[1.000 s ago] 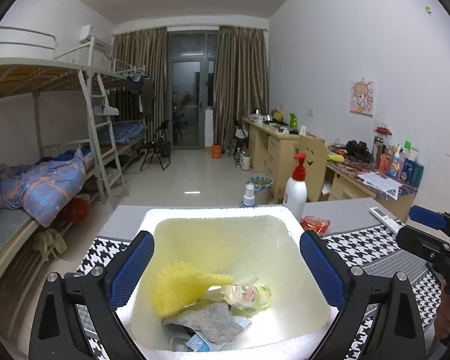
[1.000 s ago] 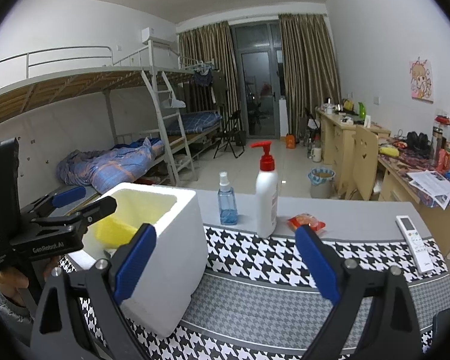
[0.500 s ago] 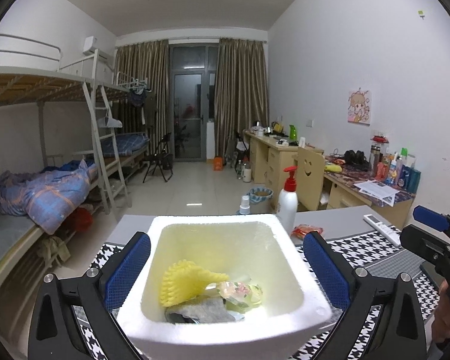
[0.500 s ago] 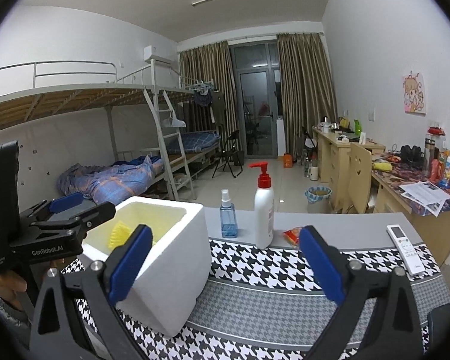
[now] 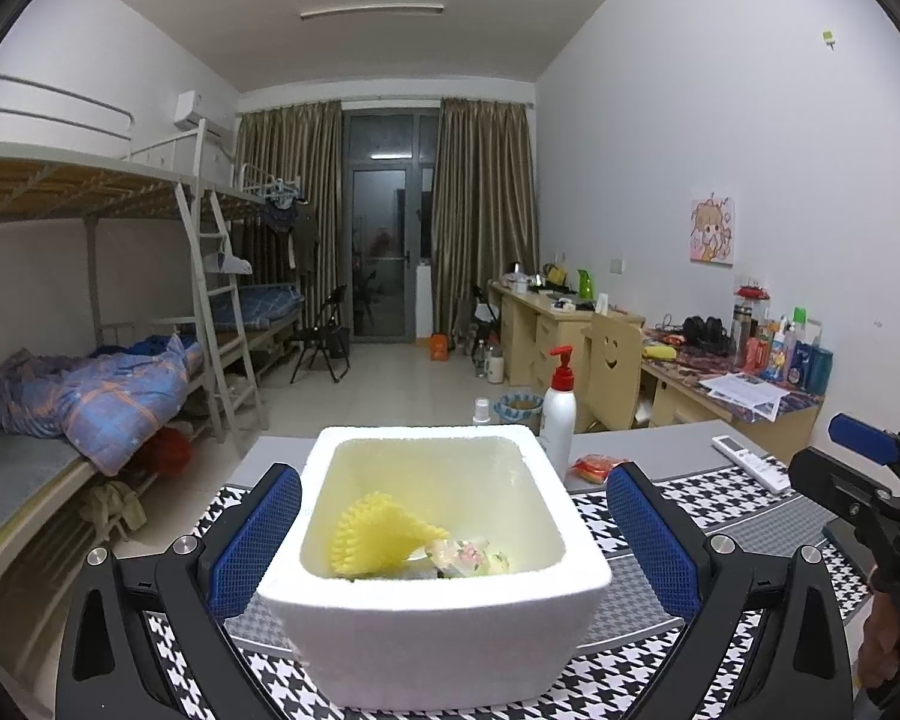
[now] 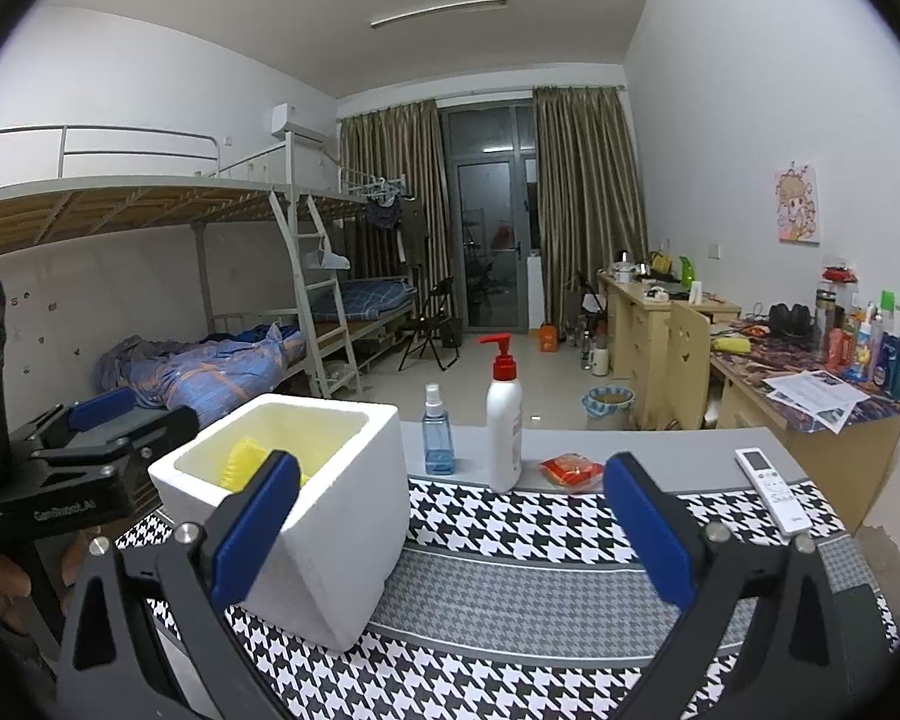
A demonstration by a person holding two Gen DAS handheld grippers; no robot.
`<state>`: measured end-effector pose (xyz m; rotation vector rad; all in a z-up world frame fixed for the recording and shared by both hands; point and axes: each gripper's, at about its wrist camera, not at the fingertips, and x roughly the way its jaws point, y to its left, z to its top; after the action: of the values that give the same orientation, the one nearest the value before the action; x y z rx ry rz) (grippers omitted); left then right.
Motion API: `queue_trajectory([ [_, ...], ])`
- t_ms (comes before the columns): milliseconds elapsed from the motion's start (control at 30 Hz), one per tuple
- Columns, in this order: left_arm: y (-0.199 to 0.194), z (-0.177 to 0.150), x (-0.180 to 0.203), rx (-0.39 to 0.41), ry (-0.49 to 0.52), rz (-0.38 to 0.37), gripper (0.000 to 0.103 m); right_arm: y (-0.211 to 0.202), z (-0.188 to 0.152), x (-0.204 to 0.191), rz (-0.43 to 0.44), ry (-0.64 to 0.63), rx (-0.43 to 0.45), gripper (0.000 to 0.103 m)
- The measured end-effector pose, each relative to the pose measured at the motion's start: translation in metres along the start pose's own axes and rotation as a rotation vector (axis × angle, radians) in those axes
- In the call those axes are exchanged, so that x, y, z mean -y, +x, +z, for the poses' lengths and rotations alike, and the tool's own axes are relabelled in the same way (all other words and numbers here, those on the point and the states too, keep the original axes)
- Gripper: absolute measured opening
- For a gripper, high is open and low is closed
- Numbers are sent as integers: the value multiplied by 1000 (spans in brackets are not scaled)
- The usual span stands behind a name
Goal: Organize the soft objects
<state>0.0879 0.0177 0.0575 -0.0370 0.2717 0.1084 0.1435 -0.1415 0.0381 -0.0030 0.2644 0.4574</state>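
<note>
White foam box [image 5: 432,630] sitting on the houndstooth mat [image 6: 510,522], open at the top, yellowish inside. Down at the bottom: a yellow bristly sponge thing [image 5: 378,540] leaning against the left side, plus a small flowery pouch [image 5: 468,555] just beside it on the right, touching. Anything under those two, can't tell, front wall hides it. Left gripper [image 5: 450,540] spread wide, one blue pad on each side of the box, not pressing the walls, nothing pinched. Right gripper [image 6: 444,534] just been opening and now gaping as wide as it goes, nothing between the pads, pointing over the mat with the box off to its left. Behind the box along the grey table [image 6: 660,447] edge: small blue spray bottle [image 6: 438,438] with liquid in it, white pump bottle [image 6: 504,420] with a red top right next to it, both upright. Little red-orange packet [image 6: 572,471] lying flat near the pump bottle, white remote [image 6: 771,489] further right, well apart from the box.
</note>
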Motion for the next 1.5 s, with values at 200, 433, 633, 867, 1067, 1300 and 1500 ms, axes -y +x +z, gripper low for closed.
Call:
queue_trajectory([
  [200, -16, -6, -1, 35, -14, 17, 102, -15, -7, -8, -108, 5, 37, 102],
  [433, -33, -17, 8, 90, 33, 45, 102, -28, -19, -15, -130, 16, 45, 102],
  [633, -43, -28, 15, 86, 71, 14, 102, -38, -28, -19, -106, 16, 55, 102],
  [867, -58, -37, 10, 115, 60, 34, 102, -48, -37, -26, -83, 10, 67, 102],
  [1067, -66, -44, 9, 115, 57, 45, 102, -58, -43, -33, -61, -3, 77, 102],
  [1300, -77, -51, 9, 121, 69, 76, 102, -62, -53, -40, -23, -12, 85, 102],
  [1500, -85, -63, 6, 105, 60, 77, 102, -66, -64, -46, 4, -19, 79, 102],
])
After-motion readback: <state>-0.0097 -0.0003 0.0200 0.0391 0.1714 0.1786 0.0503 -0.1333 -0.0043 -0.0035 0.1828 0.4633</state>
